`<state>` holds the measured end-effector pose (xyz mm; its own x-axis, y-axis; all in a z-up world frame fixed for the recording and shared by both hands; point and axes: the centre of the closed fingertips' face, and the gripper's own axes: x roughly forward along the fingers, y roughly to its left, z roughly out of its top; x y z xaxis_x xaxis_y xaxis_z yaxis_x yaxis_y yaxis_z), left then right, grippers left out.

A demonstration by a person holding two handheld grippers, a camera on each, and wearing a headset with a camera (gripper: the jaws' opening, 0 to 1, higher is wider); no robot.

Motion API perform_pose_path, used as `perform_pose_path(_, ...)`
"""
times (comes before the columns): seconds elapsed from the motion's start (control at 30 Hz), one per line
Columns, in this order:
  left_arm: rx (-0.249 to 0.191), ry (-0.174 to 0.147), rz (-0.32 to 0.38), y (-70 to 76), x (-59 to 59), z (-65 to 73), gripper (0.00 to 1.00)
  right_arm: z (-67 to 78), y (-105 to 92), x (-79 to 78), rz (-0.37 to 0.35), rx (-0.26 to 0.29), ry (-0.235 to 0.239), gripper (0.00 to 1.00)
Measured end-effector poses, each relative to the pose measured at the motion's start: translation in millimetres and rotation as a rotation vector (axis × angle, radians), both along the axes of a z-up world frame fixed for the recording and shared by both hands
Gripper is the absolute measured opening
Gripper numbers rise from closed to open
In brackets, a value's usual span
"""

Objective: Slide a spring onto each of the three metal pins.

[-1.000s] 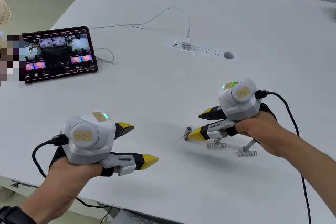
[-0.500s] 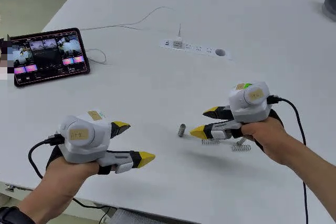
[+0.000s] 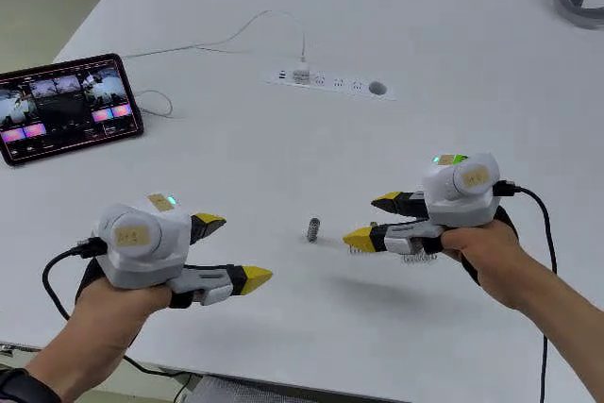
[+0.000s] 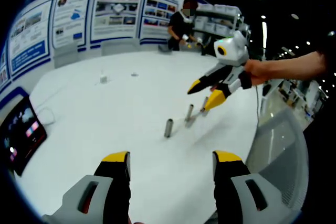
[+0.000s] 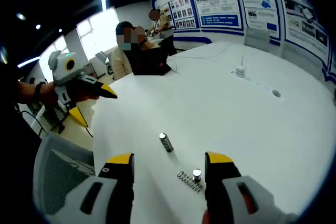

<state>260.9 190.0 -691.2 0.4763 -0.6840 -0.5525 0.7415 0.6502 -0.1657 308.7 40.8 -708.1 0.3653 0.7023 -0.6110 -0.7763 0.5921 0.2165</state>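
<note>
Left gripper [image 3: 241,249] first: it's held above the white table [image 3: 453,54], jaws spread wide, nothing between them. Right gripper [image 3: 368,219], same story, jaws well apart and empty, hovering low over the tabletop.

Our marker for everything is the spring-clad pin [image 3: 312,228], standing upright on the table between the two grippers. The left gripper sits to the person's left of that pin and nearer the person, well apart from it. The right gripper is on the pin's other side, its lower yellow tip close by but not touching.

From the left gripper view, two other pins [image 4: 189,112] stand upright beyond the spring-clad pin, lined up toward the right gripper. Whether they carry springs, I cannot tell from there.

In the right gripper view the spring-clad pin stands ahead of the open jaws. Nearer the jaws is a bare-topped pin [image 5: 197,174], with a loose spring [image 5: 185,178] lying flat on the table just beside its foot.

Back in the head view, far beyond the spring-clad pin lies a white power strip [image 3: 326,82] with a cable plugged in. Well off to the pin's left lies a tablet [image 3: 61,109], screen lit.
</note>
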Motion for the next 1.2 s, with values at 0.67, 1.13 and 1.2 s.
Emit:
perform_pose_path(0.67,0.005,0.004,-0.017,-13.3,2.0,-0.7,0.67,2.5,-39.0,-28.6,-0.131,0.056,-0.003,0.65)
perform_pose_path(1.13,0.004,0.005,-0.021,-24.1,2.8,1.8,0.68,-2.1,-62.8,-51.8,-0.199,0.092,0.025,0.71)
perform_pose_path(1.2,0.003,0.007,-0.020,-25.2,3.5,1.4,0.68,-2.6,-64.7,-55.1,-0.207,0.096,0.028,0.72)
